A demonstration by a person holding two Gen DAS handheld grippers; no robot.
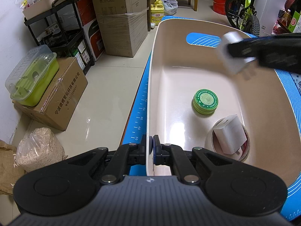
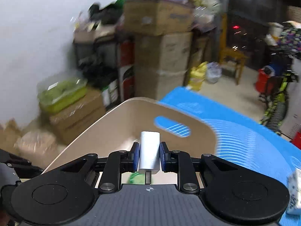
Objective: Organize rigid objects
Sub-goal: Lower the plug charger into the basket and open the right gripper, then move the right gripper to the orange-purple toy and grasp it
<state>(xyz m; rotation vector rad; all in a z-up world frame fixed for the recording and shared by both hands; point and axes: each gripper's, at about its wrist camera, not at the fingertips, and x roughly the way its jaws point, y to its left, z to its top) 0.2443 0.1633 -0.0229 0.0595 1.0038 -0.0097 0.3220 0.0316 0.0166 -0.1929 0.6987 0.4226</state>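
The beige bin sits on a blue mat and holds a green tin lettered "WORMWOOD SOOTHING OINTMENT", with a white charger lying on a tape roll nearer. The left gripper is clamped on the bin's near-left rim. The right gripper grips a second white charger block above the bin's far right.

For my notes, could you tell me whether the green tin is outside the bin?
No, the green tin lies on the bin's floor.
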